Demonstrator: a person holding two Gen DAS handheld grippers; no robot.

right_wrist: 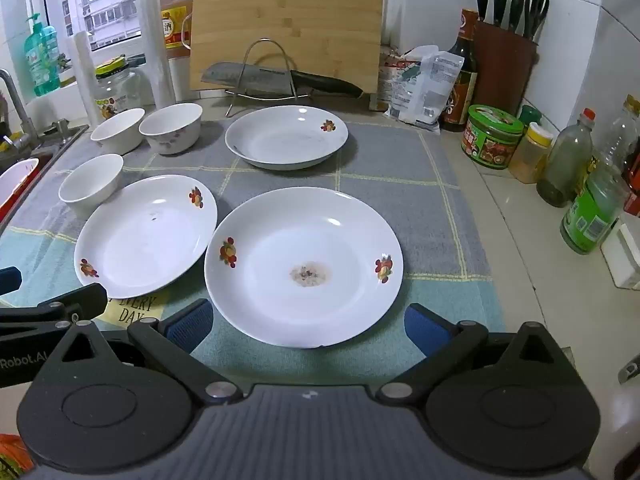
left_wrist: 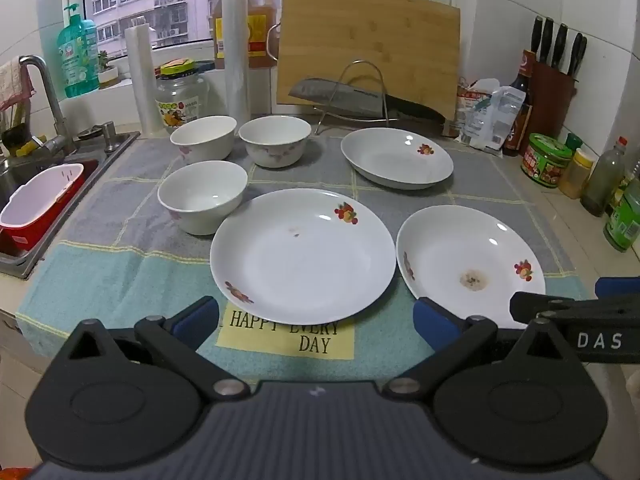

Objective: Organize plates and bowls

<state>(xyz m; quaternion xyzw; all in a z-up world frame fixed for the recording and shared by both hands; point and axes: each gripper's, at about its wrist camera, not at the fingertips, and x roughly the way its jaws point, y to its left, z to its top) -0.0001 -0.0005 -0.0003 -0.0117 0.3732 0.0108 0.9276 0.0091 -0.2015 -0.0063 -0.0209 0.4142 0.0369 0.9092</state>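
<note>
- A white round ceramic plate with a brownish stain at its centre lies flat on the blue-and-grey checked cloth covering the table, just ahead of the right tongs, which stand wide apart and empty.
- At its 9 o'clock, rims nearly touching, sits a second white fruit-patterned plate, straight ahead of the left tongs, also spread apart and holding nothing.
- At 12 o'clock, apart, rests a third white plate.
- Three white ceramic bowls cluster at 10 o'clock.
- A bamboo cutting board stands upright behind.
</note>
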